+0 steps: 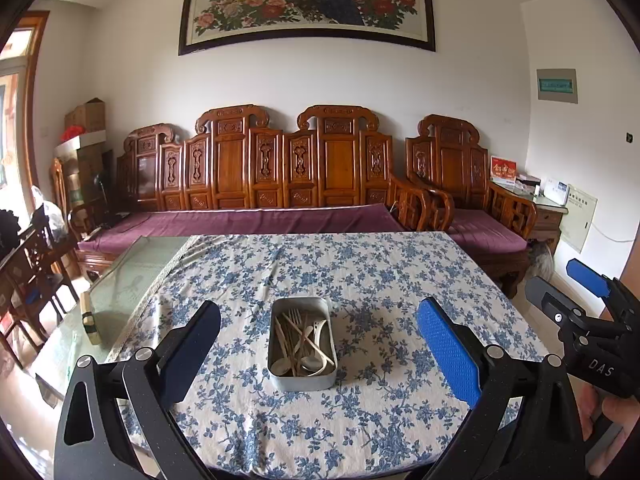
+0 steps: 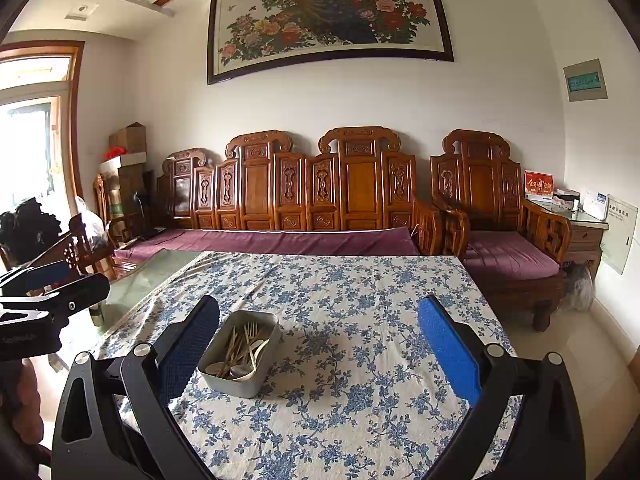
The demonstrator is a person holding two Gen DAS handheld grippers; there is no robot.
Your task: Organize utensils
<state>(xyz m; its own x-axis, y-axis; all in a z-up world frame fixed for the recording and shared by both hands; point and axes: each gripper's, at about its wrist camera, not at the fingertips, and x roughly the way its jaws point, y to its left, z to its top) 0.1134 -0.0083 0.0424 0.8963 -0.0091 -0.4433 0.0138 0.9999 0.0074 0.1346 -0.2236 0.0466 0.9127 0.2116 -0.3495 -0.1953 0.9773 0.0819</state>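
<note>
- Looking along the left gripper [image 1: 320, 344]: jaws spread wide, nothing between the pads, both held above the table.
- Metal tin [image 1: 303, 376] sits on the floral tablecloth [image 1: 360, 272], centred in the gap between the two jaws, clear of both.
- Utensils [image 1: 302, 340] lie in a loose heap inside the tin: pale forks with tines pointing away from the jaws, spoons with bowls at the near end, thin sticks crossing them. Exact count cannot be told.
- Right gripper [image 1: 568, 292] shows beyond the right-hand jaw, at the frame edge; a hand [image 1: 616, 416] grips its handle.
- Left of the left-hand jaw, bare glass tabletop [image 1: 132, 276] where the cloth stops; a small pale block [image 1: 89, 318] stands on it.
- Carved wooden bench [image 1: 272, 168] with purple cushion stands past the far table edge.

- Looking along the right gripper [image 2: 320, 344]: jaws also wide apart, holding nothing.
- Tin [image 2: 240, 376] sits just inside the left-hand jaw, near its pad, whether touching cannot be told; well apart from the right-hand jaw.
- Utensils [image 2: 242, 350] jumbled inside, fork tines toward the far end.
- Left gripper [image 2: 52, 288] shows at the left edge, outside the left-hand jaw.
</note>
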